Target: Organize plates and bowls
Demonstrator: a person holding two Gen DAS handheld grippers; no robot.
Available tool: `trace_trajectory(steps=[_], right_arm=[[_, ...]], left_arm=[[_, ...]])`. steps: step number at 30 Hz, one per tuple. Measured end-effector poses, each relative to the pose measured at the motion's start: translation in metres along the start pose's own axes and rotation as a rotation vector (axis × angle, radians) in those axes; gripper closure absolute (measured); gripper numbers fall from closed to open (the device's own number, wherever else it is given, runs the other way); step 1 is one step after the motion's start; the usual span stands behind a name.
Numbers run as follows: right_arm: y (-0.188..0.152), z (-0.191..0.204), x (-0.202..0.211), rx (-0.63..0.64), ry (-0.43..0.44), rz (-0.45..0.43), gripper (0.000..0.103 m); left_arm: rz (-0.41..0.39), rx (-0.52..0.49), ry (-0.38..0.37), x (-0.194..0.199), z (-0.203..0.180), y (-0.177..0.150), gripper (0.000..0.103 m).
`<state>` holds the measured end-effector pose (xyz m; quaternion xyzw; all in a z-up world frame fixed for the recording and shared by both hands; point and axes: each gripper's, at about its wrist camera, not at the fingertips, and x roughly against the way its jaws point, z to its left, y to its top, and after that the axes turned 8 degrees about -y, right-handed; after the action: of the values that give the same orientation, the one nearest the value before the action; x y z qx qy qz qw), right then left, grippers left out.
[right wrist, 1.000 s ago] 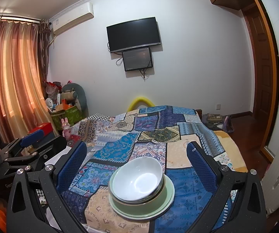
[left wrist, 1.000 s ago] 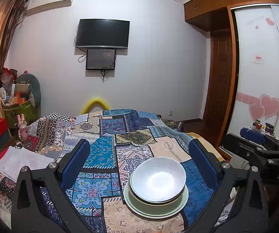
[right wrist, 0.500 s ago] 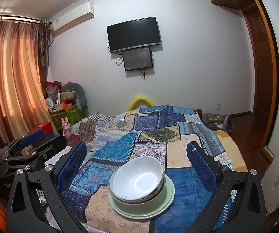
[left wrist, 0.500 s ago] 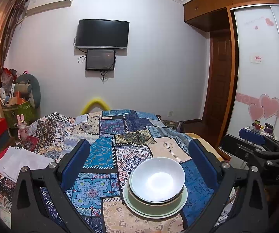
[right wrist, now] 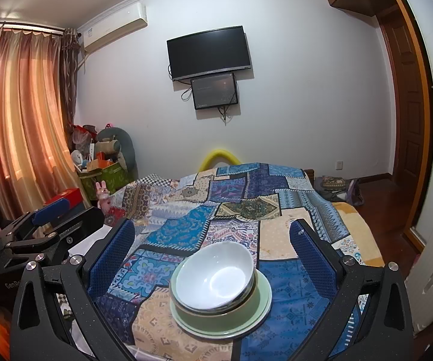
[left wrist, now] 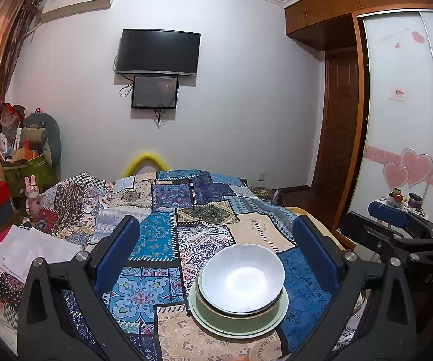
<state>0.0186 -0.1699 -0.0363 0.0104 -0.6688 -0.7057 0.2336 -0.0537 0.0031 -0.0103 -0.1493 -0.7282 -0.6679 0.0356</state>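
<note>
Basically nothing moved since a second ago. My left gripper point(left wrist: 216, 246) and right gripper point(right wrist: 211, 245) both hang wide, empty; white bowl point(left wrist: 242, 278) on green plate point(left wrist: 237, 325) looks stacked, done

Patchwork bedspread point(left wrist: 168, 210), wall TV point(left wrist: 159, 52), curtains point(right wrist: 20, 120), pink rabbit toy point(right wrist: 103, 195).

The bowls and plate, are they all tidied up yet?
Looks nearly done: the white bowl sits nested in a green bowl on the green plate, one stack on the patchwork cloth. Nothing is in hand; the left gripper and right gripper are open. No other dishes show.
</note>
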Motion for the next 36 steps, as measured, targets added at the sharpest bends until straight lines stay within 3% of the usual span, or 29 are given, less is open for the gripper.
trace_trajectory(steps=[36], right_arm=[[0.0000,0.0033,0.0010,0.008,0.003,0.007,0.000]], left_arm=[[0.001,0.036,-0.027,0.0003,0.0047,0.0017,0.000]])
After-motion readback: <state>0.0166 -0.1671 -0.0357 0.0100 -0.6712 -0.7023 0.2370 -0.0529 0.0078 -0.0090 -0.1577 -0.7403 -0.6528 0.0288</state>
